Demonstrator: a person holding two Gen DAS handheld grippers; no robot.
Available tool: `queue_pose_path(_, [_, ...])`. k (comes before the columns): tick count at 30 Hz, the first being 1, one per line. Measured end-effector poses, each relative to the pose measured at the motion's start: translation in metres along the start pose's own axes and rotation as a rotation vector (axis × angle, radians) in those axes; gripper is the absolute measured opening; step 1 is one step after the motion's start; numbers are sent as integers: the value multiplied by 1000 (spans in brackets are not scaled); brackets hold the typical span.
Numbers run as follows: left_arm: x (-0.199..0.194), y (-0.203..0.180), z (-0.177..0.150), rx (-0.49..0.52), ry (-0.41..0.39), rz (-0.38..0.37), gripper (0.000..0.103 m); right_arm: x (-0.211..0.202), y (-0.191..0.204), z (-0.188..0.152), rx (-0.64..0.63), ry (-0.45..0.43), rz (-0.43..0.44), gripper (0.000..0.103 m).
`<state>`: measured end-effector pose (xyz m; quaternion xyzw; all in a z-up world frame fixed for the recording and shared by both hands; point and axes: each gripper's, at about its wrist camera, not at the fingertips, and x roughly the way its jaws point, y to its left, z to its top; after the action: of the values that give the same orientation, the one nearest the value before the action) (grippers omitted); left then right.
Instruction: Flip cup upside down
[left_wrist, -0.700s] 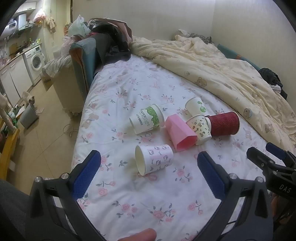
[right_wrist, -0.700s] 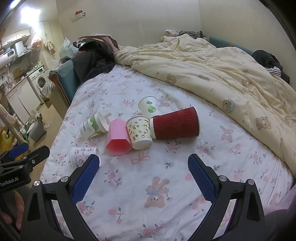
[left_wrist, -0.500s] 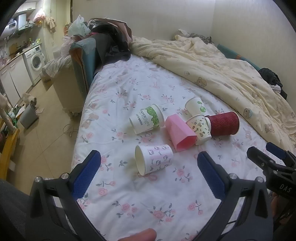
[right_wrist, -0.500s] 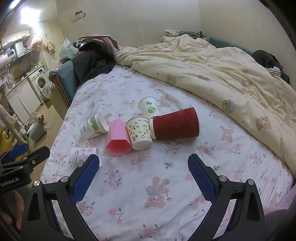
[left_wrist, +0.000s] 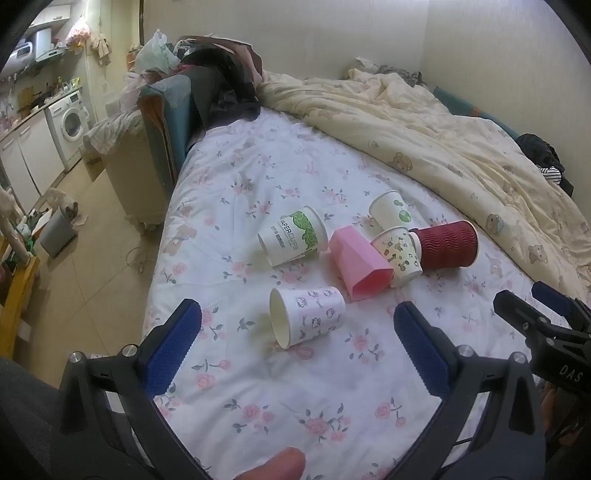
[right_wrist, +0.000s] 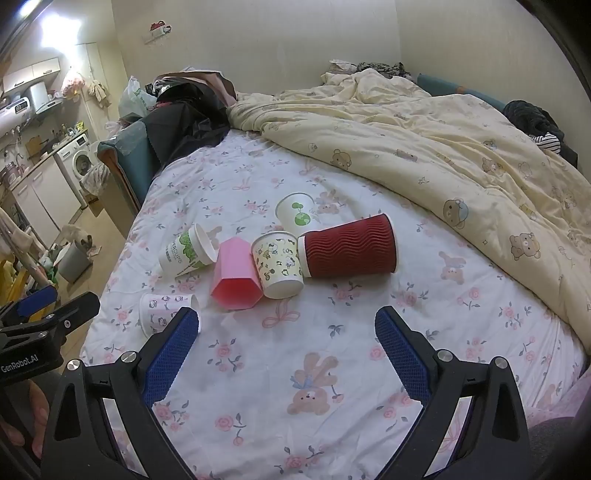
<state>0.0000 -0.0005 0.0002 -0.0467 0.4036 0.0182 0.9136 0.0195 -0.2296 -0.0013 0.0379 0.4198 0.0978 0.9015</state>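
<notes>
Fingers of the left gripper (left_wrist: 297, 341) spread wide, holding nothing; blue pads hang above the bed sheet (left_wrist: 258, 387), one on each side of the nearest cup. Fingers of the right gripper (right_wrist: 286, 341) equally wide apart, also holding nothing, over bare sheet short of the cup cluster.

Six cups on the floral sheet, all lying on their sides:
- Kitten-print cup (left_wrist: 308, 317): nearest the left gripper, mouth facing lower left, apart from the rest. In the right wrist view it is partly hidden behind the right gripper's left finger (right_wrist: 162, 317).
- Pink faceted cup (left_wrist: 360, 266): mouth toward the cameras, touching the cartoon-print cup (left_wrist: 399, 254) on its right.
- Dark red ribbed cup (right_wrist: 349, 245): largest, lying crosswise, its base end against the cartoon-print cup.
- Green "PAPERCUPS" cup (left_wrist: 293, 236): left of the pink one, just beside it; contact cannot be judged.
- White cup with green sprout logo (right_wrist: 299, 214): behind the cluster, farthest from the grippers.

Cream bear-print duvet (right_wrist: 424, 147) bunched along the far and right side of the bed. Washing machine (left_wrist: 70, 122) visible in the room at left. Thumb tip (left_wrist: 275, 465) at the bottom edge of the left wrist view.
</notes>
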Motion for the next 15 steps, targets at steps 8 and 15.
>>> queue_pose_path(8, [0, 0, 0, 2, 0, 1, 103, -1, 0, 0, 0, 0, -1, 99])
queue_pose_path(15, [0, 0, 0, 4, 0, 1, 103, -1, 0, 0, 0, -1, 0, 99])
